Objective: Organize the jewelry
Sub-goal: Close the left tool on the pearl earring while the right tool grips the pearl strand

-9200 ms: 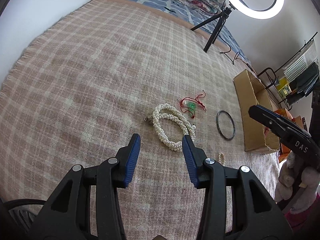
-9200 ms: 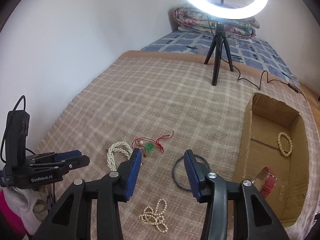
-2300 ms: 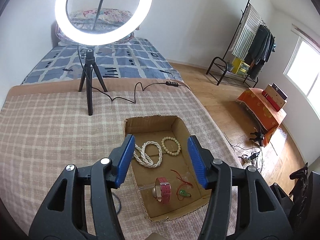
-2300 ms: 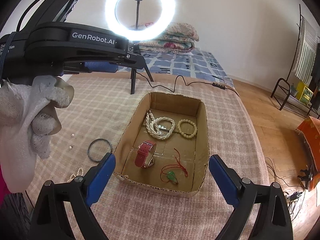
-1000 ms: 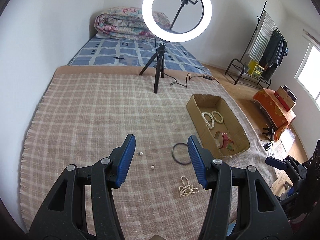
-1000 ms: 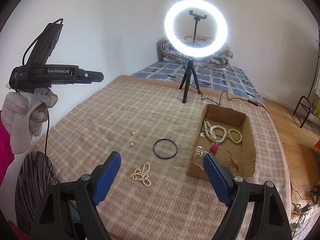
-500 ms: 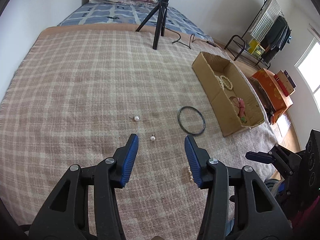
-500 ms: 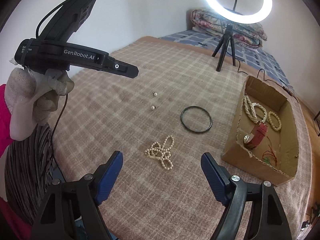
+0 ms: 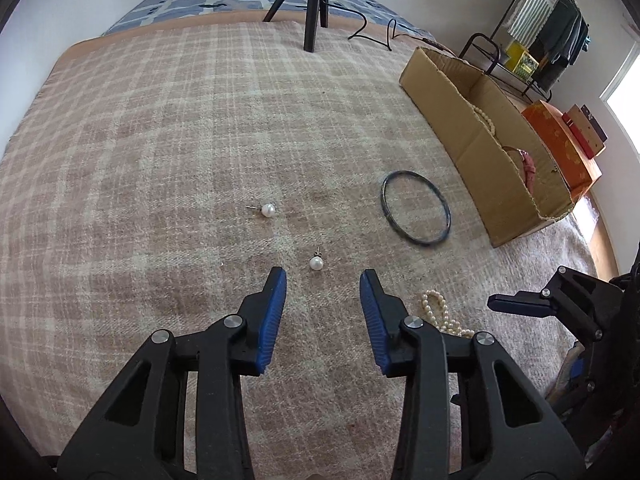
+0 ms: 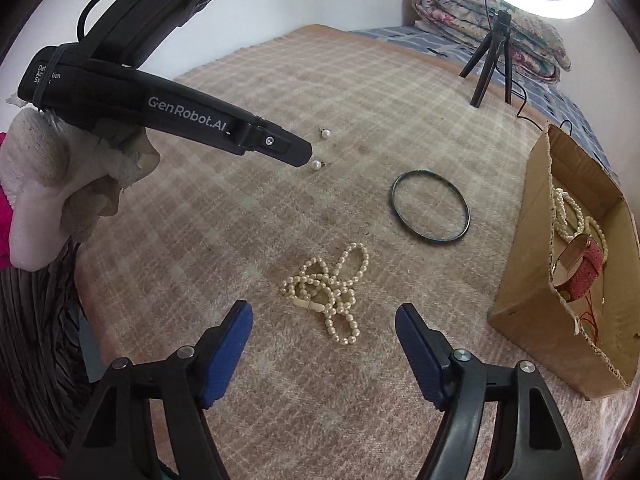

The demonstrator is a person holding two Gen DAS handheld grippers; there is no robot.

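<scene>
Jewelry sorting, partly done
Boxed in cardboard box point(image 10: 520, 296): pearl strands, watch. Loose: two pearl earrings point(image 9: 316, 263), bangle point(image 9: 416, 213), pearl necklace point(image 10: 326, 286). Left tongs point(image 9: 323, 276), right tongs point(image 10: 324, 316) open, empty.

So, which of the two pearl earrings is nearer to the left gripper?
The nearer earring lies just ahead of the open left gripper; the other earring lies farther away.

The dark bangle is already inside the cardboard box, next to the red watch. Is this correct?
No. The right wrist view shows the dark bangle lying on the blanket, outside the cardboard box. The red watch is indeed in the box.
</scene>
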